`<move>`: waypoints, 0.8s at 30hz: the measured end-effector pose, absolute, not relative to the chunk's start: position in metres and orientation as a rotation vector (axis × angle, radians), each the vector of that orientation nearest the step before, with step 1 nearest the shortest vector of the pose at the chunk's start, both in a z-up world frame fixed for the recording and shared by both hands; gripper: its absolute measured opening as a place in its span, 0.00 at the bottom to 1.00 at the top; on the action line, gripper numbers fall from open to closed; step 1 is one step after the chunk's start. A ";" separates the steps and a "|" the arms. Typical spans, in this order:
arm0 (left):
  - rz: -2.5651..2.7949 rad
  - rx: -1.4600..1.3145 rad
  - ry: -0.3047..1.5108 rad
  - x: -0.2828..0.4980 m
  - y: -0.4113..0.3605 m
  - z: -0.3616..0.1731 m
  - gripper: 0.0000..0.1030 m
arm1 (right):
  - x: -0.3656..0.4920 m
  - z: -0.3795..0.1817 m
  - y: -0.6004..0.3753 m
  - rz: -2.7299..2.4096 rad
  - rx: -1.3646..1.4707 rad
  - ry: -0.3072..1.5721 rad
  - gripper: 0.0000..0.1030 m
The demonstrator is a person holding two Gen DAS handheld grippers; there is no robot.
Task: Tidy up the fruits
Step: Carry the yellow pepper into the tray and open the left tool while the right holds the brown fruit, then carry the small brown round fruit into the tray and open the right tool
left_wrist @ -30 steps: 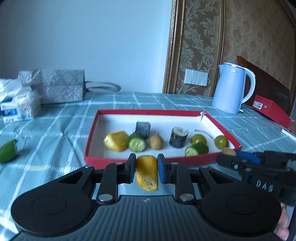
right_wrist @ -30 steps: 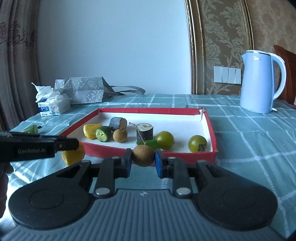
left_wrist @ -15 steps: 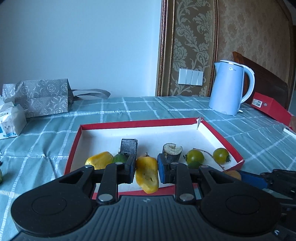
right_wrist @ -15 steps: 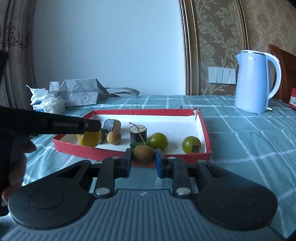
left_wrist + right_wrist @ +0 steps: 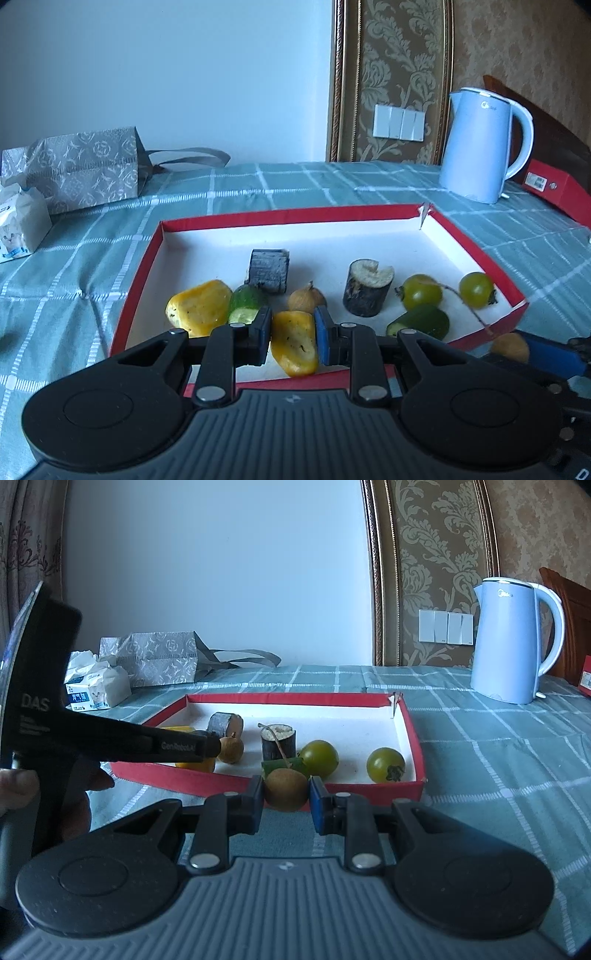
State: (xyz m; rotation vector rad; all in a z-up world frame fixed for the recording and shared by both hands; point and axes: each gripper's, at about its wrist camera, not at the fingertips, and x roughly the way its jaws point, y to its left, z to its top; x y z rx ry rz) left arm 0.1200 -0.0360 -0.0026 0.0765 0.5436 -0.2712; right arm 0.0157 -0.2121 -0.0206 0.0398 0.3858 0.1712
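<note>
My left gripper (image 5: 291,332) is shut on a yellow fruit piece (image 5: 295,343), held just over the near wall of the red tray (image 5: 280,216). Inside the tray lie another yellow piece (image 5: 197,308), a cut green piece (image 5: 245,306), a small brown fruit (image 5: 306,299), two dark cane stubs (image 5: 267,271), two green tomatoes (image 5: 421,293) and a green wedge (image 5: 419,321). My right gripper (image 5: 286,794) is shut on a brown round fruit (image 5: 286,788) in front of the tray's near wall (image 5: 369,788). In the right wrist view the left gripper's arm (image 5: 110,738) reaches over the tray's left side.
A pale blue kettle (image 5: 484,147) stands behind the tray at right, beside a red box (image 5: 554,188). A grey patterned bag (image 5: 74,170) and a tissue pack (image 5: 18,225) sit at back left. A checked green cloth (image 5: 498,757) covers the table.
My left gripper has carried the yellow piece forward from outside the tray's near wall to just over it. The right gripper has stayed where it was with the brown fruit.
</note>
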 end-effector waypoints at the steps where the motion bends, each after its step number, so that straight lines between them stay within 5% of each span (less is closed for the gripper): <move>1: -0.271 0.076 0.544 0.120 -0.036 -0.003 0.23 | 0.016 -0.021 -0.213 0.171 0.040 0.387 0.24; 18: -0.212 0.115 0.523 0.119 -0.037 -0.005 0.28 | 0.020 -0.022 -0.210 0.166 0.031 0.402 0.24; 20: -0.200 0.120 0.520 0.118 -0.037 -0.006 0.32 | 0.020 -0.022 -0.210 0.165 0.031 0.403 0.24; 22: -0.189 0.119 0.504 0.116 -0.036 -0.005 0.54 | 0.020 -0.023 -0.210 0.165 0.030 0.404 0.24; 24: -0.169 0.116 0.463 0.110 -0.033 -0.003 0.66 | 0.020 -0.022 -0.210 0.163 0.030 0.401 0.24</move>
